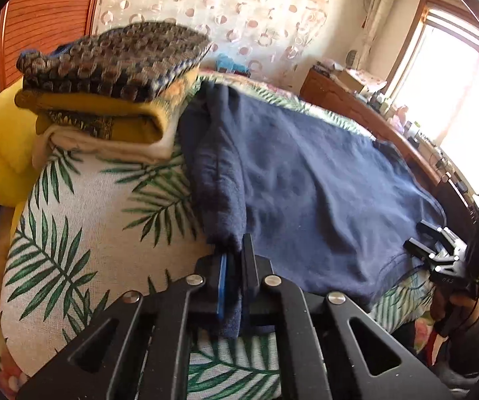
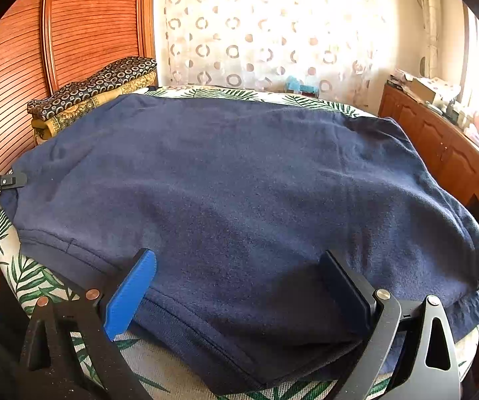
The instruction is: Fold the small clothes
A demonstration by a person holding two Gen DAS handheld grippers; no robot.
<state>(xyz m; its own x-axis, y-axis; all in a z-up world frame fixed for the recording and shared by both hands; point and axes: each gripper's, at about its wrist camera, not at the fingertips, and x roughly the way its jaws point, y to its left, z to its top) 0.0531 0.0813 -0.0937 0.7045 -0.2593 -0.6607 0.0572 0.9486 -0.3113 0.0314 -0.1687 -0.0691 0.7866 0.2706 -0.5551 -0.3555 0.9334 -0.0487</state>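
Garment (image 2: 239,183) spread across bed (image 2: 32,280)
Folded stack (image 2: 89,93) at ten o'clock behind garment, against headboard (image 2: 89,16); cabinet (image 2: 439,146) at two o'clock beside bed.

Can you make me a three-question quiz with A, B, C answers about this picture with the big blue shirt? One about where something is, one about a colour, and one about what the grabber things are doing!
1. Where is the pile of folded clothes?
A. on the navy garment
B. beside the navy garment
C. on the floor

2. What colour are the leaves on the bed cover?
A. red
B. purple
C. green

3. What is the left hand-held gripper doing?
A. pinching the garment's edge
B. holding a cup
C. wide open

Answers:
1 B: the pile sits next to the navy garment.
2 C: green fronds.
3 A: cloth is clamped; the right hand-held gripper is open.
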